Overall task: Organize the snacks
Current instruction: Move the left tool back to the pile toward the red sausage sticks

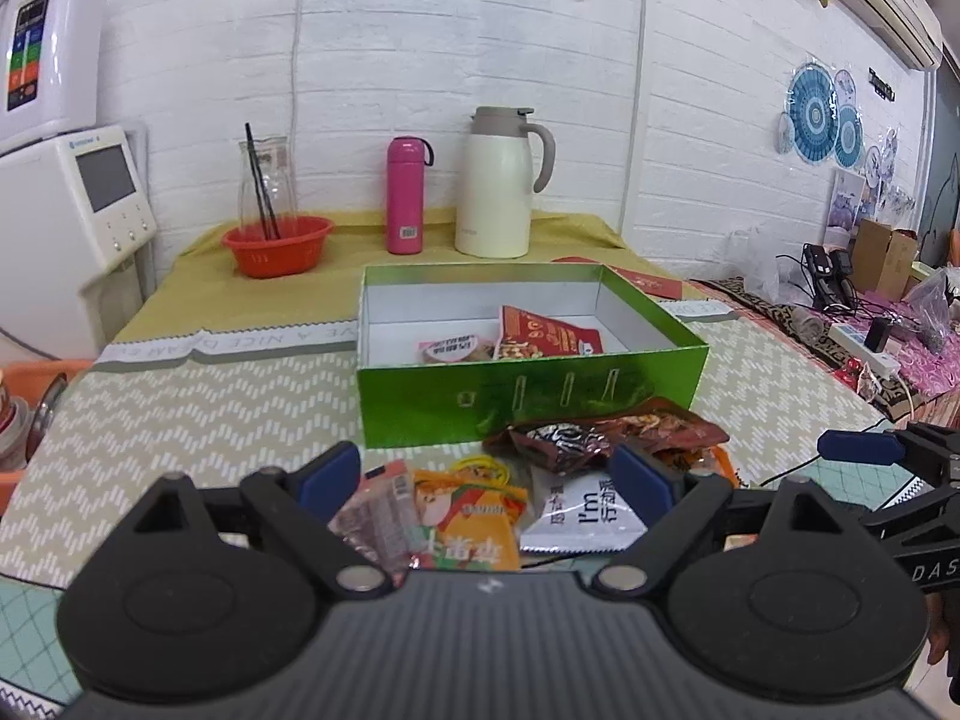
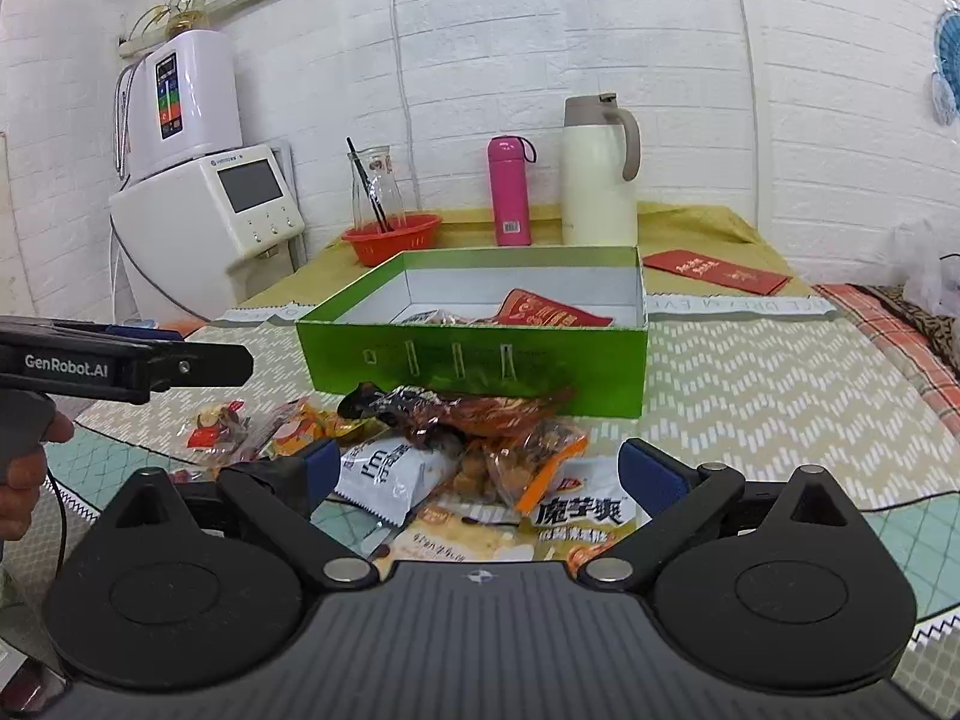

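Two tongs hover spread and empty over the snack pile on the near table. Left tongs sit above the orange packet, with the pink wrapper touching it on the left and the white-grey pouch on the right. Right tongs sit over the orange-edged nut bag and the white konjac packet.

Green box stands just beyond the pile, open, with a red packet and a smaller one already inside; most snacks are still out.

Best to drop on one packet only, pinch a flat edge or seam, not the puffy middle. Packets overlap, and the dark brown crinkly bag lies over the far ones by the box wall, so a neighbour may drag along. Lift clear of the wall before releasing inside. Keep both tongs apart; they are near each other.
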Demonstrator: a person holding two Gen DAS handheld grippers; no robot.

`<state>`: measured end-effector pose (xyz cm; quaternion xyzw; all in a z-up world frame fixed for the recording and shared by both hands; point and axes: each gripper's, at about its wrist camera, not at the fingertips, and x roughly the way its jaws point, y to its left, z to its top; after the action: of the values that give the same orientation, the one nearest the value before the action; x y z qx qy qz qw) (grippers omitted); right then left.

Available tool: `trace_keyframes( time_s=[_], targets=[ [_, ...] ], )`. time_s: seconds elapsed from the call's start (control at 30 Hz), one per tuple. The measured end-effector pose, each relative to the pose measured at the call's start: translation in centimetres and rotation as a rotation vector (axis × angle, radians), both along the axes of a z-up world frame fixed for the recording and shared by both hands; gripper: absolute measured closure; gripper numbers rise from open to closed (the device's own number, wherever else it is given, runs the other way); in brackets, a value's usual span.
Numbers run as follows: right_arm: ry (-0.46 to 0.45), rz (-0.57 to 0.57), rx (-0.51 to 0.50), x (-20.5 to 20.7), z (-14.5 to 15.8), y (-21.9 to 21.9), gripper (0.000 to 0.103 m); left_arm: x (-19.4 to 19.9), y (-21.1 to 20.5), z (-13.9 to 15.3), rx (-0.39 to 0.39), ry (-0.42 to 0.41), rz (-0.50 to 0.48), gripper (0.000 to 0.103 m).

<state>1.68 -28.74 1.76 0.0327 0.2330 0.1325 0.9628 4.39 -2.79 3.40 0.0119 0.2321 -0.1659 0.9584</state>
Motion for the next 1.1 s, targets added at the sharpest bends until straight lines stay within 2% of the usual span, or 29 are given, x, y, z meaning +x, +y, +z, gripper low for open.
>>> trace_keyframes(
  time_s=[0.2,0.47,0.73,0.8,0.87,0.97,1.1],
  targets=[
    [0.024,0.069,0.012,-1.0,-0.8,1.5,0.000,-3.3,2.5,-0.6,0.017,0.014,0.028,0.014],
    [0.082,0.159,-0.009,-1.1,-2.3,3.8,0.000,-5.4,4.6,-3.5,0.018,0.119,0.035,0.014],
    [0.103,0.207,-0.003,-1.6,-2.7,5.1,0.000,-3.3,5.6,-5.0,-0.021,0.186,0.071,0.014],
    [0.119,0.249,0.000,-1.5,-2.9,6.0,0.000,-2.9,6.0,-5.2,-0.037,0.199,0.080,0.014],
    [0.131,0.302,0.006,-1.5,-3.1,7.1,0.006,-2.9,6.5,-5.2,-0.049,0.197,0.087,0.014],
    [0.140,0.384,-0.007,-1.2,-3.6,9.8,0.009,-3.0,7.5,-5.0,-0.064,0.194,0.099,0.014],
    [0.150,0.449,-0.011,-0.4,-4.3,13.1,0.009,-2.3,8.7,-5.1,-0.085,0.208,0.097,0.014]
  ],
)
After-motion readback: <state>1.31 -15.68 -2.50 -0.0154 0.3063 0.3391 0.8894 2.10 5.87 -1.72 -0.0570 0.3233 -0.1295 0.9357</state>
